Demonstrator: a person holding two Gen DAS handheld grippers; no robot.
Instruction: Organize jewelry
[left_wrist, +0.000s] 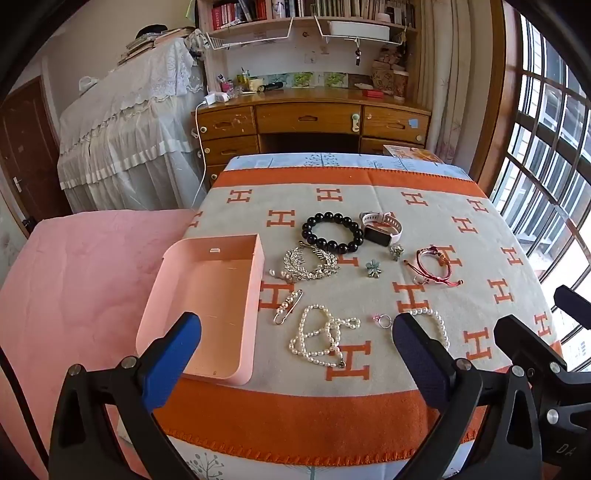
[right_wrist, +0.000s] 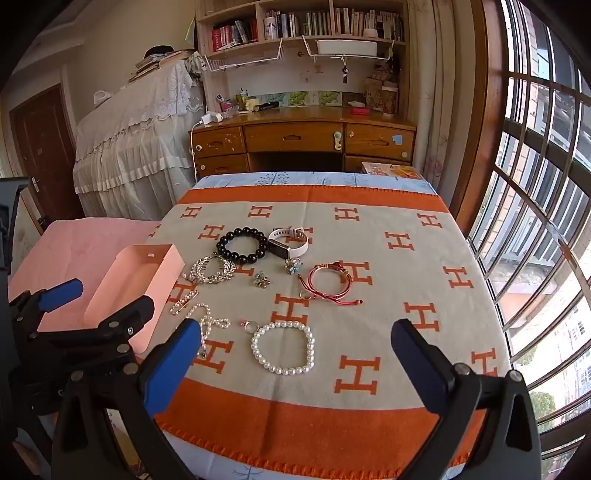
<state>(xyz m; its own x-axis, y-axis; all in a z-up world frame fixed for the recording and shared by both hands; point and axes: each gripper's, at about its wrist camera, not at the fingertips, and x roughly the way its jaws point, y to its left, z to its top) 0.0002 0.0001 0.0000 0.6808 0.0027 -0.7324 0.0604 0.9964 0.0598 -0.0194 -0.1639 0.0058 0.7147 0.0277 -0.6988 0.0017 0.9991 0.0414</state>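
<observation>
Jewelry lies spread on an orange-and-grey blanket (left_wrist: 369, 406). A pink open box (left_wrist: 210, 295) sits at the left, also in the right wrist view (right_wrist: 122, 291). Near the front lie a pearl necklace (left_wrist: 321, 338) and a pearl bracelet (right_wrist: 282, 347). Farther back are a black bead bracelet (left_wrist: 332, 232), a white watch (left_wrist: 380, 229), a silver leaf brooch (left_wrist: 310, 264), a red cord bracelet (right_wrist: 328, 282), a pearl pin (left_wrist: 288, 306) and a ring (left_wrist: 384, 320). My left gripper (left_wrist: 295, 332) hangs open above the front edge. My right gripper (right_wrist: 295, 339) is open over the pearl bracelet.
Two small flower pieces (left_wrist: 373, 268) (left_wrist: 397, 251) lie mid-table. A pink bedspread (left_wrist: 74, 277) lies left of the table. A wooden desk (left_wrist: 310, 118) with shelves stands behind, a lace-covered piece (left_wrist: 129, 129) at back left, and barred windows (left_wrist: 546, 166) on the right.
</observation>
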